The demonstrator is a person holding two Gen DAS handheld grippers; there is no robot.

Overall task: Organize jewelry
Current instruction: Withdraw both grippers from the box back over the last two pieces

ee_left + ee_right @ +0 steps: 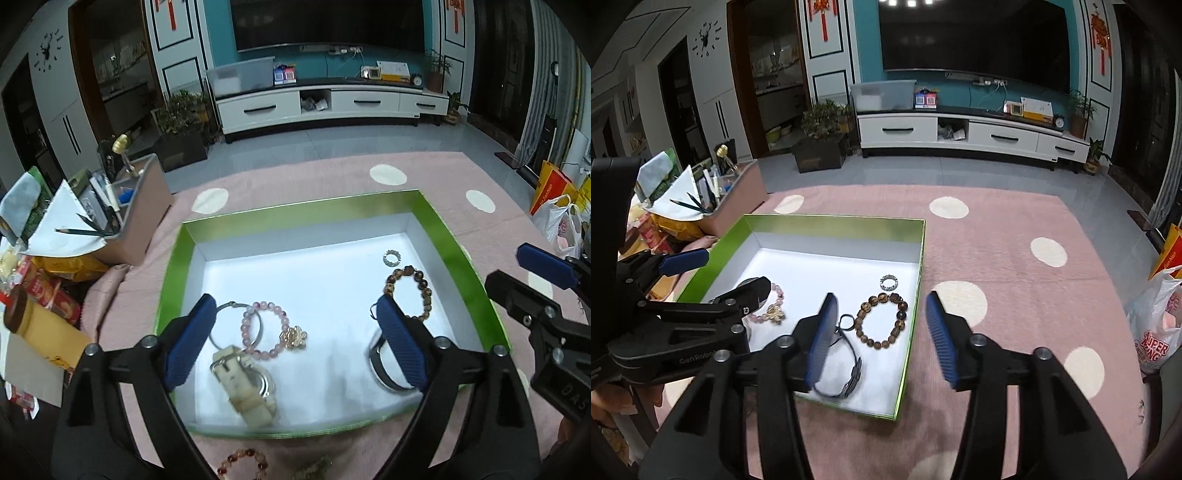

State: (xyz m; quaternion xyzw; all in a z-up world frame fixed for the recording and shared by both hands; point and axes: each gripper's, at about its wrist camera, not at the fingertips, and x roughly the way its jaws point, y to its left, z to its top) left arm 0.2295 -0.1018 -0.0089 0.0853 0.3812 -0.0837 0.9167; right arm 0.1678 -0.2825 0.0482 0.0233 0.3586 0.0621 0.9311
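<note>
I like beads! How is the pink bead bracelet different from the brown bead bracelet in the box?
The pink bead bracelet has small, pale, shiny beads; the brown bead bracelet has bigger, dark, speckled ones. The pink one carries a gold flower charm; the brown one shows none. The pink one lies on the left, the brown one on the right. Both lie flat inside the green box.

Green-sided box (916, 280) on pink dotted cloth (1015, 295): brown bead bracelet (882, 319), small ring (889, 282), dark watch (846, 365), pink bracelet (774, 308). Right gripper (882, 339) open, empty.
</note>
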